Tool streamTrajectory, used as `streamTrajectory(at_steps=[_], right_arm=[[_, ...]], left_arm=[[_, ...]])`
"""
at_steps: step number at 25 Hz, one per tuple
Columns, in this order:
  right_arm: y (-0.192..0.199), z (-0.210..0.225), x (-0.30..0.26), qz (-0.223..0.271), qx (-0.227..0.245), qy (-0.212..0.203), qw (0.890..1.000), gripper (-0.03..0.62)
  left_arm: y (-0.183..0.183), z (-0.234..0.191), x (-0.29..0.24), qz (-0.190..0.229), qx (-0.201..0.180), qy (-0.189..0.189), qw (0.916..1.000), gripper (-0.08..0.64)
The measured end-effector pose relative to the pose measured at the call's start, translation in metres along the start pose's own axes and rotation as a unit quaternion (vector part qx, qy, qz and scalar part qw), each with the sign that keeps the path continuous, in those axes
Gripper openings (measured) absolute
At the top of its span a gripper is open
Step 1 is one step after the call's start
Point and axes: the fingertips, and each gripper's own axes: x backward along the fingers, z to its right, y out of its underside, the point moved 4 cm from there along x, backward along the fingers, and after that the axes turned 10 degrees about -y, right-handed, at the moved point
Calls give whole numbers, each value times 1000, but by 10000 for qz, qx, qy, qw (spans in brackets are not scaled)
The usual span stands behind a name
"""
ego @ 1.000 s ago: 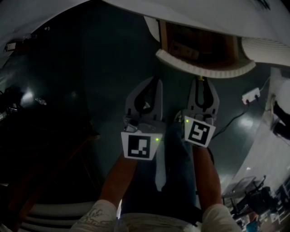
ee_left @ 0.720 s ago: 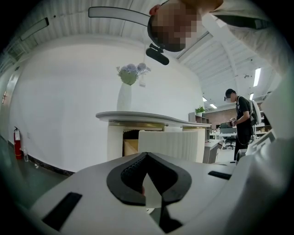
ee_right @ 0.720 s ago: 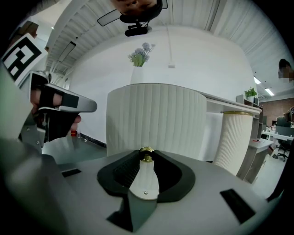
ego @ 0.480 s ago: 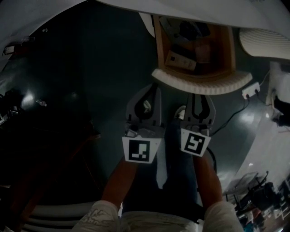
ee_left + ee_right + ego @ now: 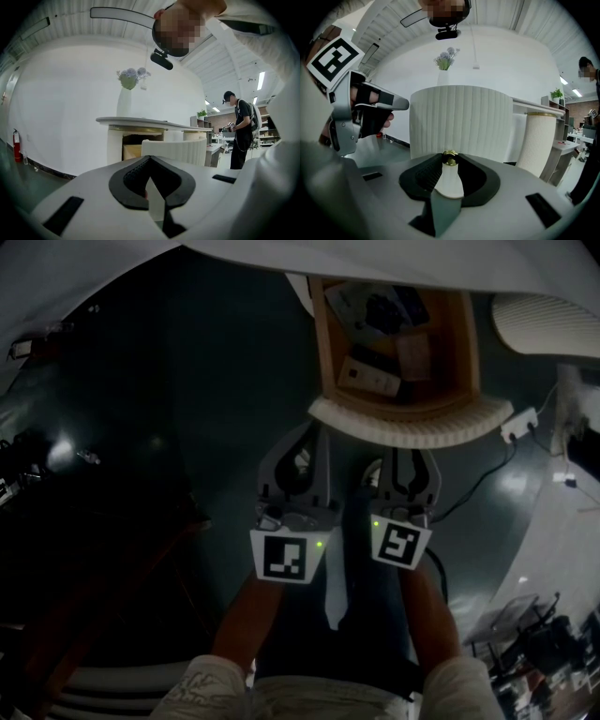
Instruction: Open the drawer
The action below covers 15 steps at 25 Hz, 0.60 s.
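Drawer [image 5: 322,343]: pulled out from under white tabletop [image 5: 140,121], directly ahead of both tools; boxes [image 5: 370,379] inside.
Right tool [image 5: 450,159]: grasping gold knob [image 5: 450,156] on ribbed drawer front.
Left tool [image 5: 149,160]: clenched, empty.

left gripper [image 5: 307,439], right gripper [image 5: 410,456]: grey shells | marker cubes [image 5: 286,557]: black-white squares, green lights [image 5: 320,543] | sleeves [image 5: 202,685]: white

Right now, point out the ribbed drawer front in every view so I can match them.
Head view: drawer front, upper centre, ahead of the right gripper.
Left gripper view: drawer front, centre, just above the jaws.
Right gripper view: drawer front fills the middle, its gold knob between the jaws.
Landmark: vase of flowers, above it in both gripper views; not in the head view.
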Motion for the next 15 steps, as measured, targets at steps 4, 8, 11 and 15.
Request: streamTrajectory(at_steps=[4,8,11,15], right_arm=[[-6,-2,4,-88,-7,-126,9999,106],[-29,-2,12,-125,110,-346,9993,106],[-57,-4,23,-63,162,-563,9983,106],[-98,-8,37,80,270,-752,9968,106]], left_arm=[[-8,-1,2,29,0,-21,10000,-5],[-29,0,4,64,30,-30,10000,-5],[-56,1,6,187,26,-5,9998,-5],[-98,3,7,337,37,-10,9994,-5]])
